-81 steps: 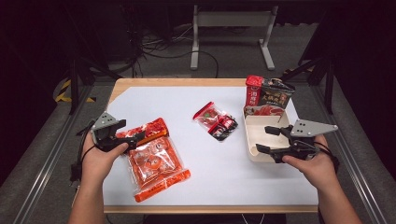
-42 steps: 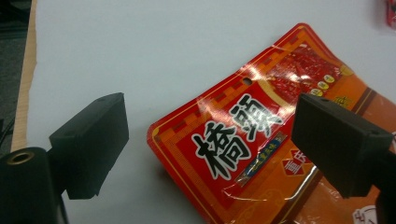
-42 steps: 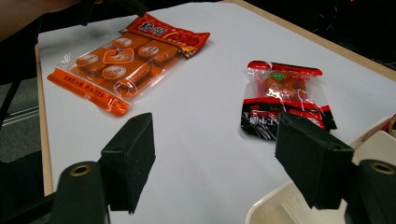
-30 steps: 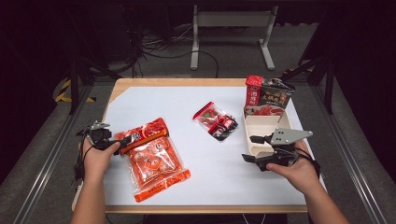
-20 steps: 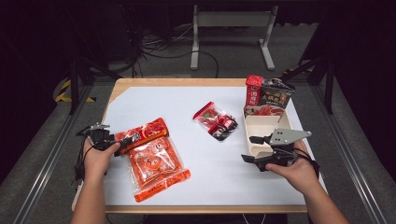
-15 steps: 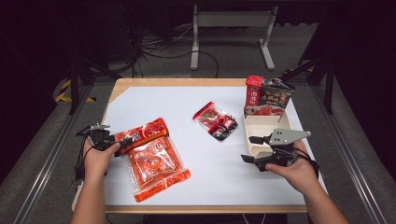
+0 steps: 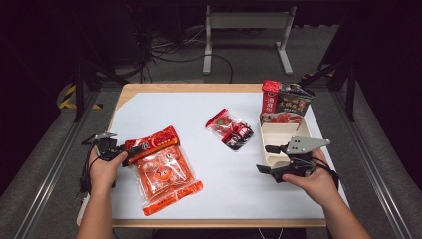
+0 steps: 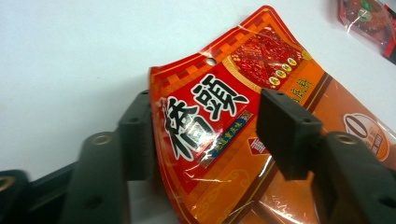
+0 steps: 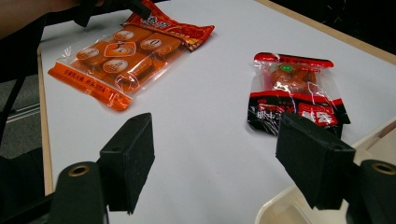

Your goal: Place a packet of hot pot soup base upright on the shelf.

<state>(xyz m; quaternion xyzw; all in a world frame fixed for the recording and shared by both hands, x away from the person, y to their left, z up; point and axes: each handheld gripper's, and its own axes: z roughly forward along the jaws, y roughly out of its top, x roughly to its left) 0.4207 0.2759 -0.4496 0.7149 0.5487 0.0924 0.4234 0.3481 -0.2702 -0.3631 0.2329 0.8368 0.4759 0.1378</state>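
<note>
A red snack packet (image 7: pixel 152 140) with large characters lies at the table's left, its end resting on a bigger orange packet (image 7: pixel 164 177). My left gripper (image 7: pixel 132 152) is low at the red packet's left end. In the left gripper view the red packet (image 8: pixel 210 116) sits between the two spread jaws of the left gripper (image 8: pixel 208 100), which is open. My right gripper (image 7: pixel 264 158) hovers open beside a beige tray (image 7: pixel 278 137), pointing left. The right gripper (image 9: pixel 215 123) holds nothing; a small red and black packet (image 9: pixel 294 88) lies ahead of it.
A red and black box (image 7: pixel 288 99) stands behind the tray at the back right. The small packet (image 7: pixel 230 129) lies mid-table. White table surface stretches between the packets and along the front edge (image 7: pixel 224 219). Dark floor and metal frames surround the table.
My left gripper has tilted and dropped to the red packet's end. The right gripper has moved left and lower, off the tray. Over the last second hardly anything moved.
</note>
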